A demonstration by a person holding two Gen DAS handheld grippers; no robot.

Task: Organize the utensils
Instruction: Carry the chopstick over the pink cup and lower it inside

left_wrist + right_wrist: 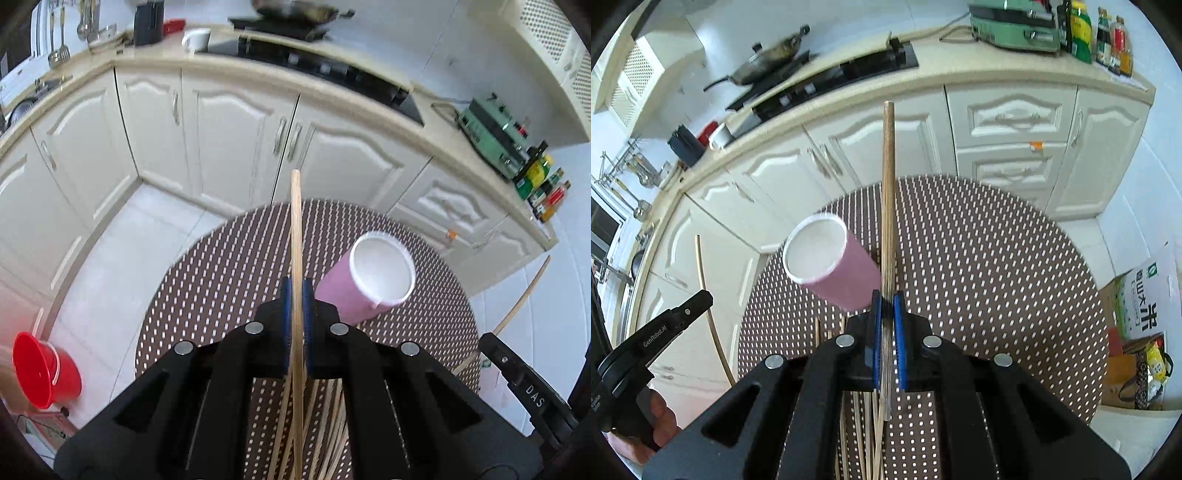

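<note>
My left hand-held gripper [295,291] is squeezed tight on one pale chopstick [296,229]. The stick runs straight up between the blue pads [285,314] and pokes out past the tips. My right hand-held gripper [886,306] is squeezed tight on a darker brown chopstick [888,177], which also stands straight out from its pads.

Just beside each gripper I see the pink paper cup [369,280]. It sits a little to the right of my left gripper and a little to the left of my right one, so it is between the two. Its open white mouth faces up toward me, and I see nothing inside it.

Under both grippers lies a heap of loose chopsticks [325,424] on the round desk [221,280], which has a brown cover with white dots. Behind it are cream kitchen cupboards [229,140]. A red bucket [44,369] stands on the floor.
</note>
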